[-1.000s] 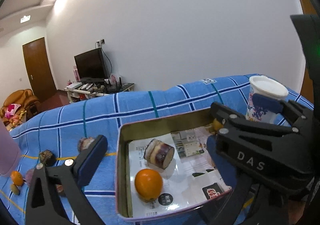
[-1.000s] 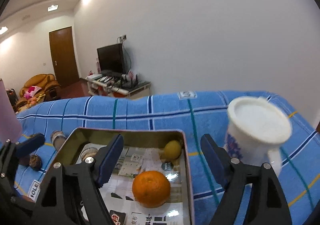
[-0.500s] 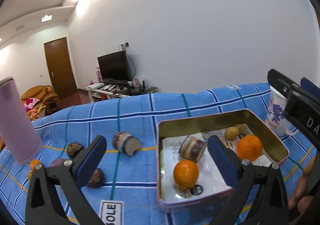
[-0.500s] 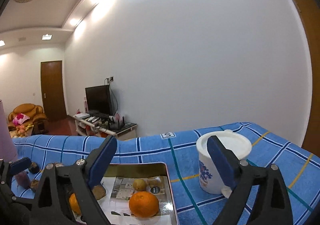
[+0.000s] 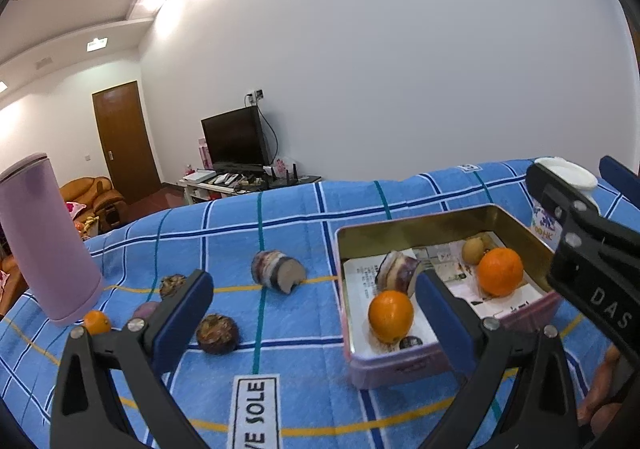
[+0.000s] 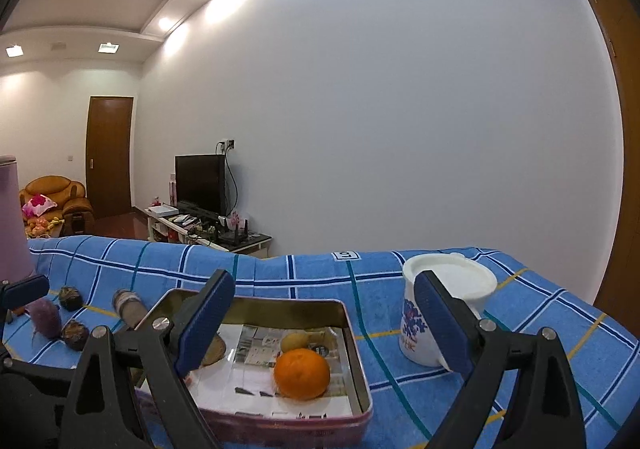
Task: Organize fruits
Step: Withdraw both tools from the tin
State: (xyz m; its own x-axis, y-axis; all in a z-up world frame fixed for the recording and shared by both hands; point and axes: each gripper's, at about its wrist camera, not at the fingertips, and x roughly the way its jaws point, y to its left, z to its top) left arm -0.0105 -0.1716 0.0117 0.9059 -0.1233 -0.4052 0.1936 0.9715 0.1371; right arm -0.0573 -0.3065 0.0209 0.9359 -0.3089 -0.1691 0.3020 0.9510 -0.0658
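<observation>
A: So, along the blue checked counter (image 5: 304, 209), what lies where?
B: Near the left edge a lilac tumbler (image 5: 44, 237); a cut fruit (image 5: 277, 276) mid-counter; two oranges (image 5: 390, 315) inside the tin (image 5: 416, 227) at right.
A: And the tools?
B: Left hand-held gripper (image 5: 312, 309) gapes wide, empty; right hand-held gripper (image 6: 324, 323) likewise, above the tin.

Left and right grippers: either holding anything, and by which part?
Nothing held. Left gripper and right gripper both stand open and empty above the tin.
</observation>
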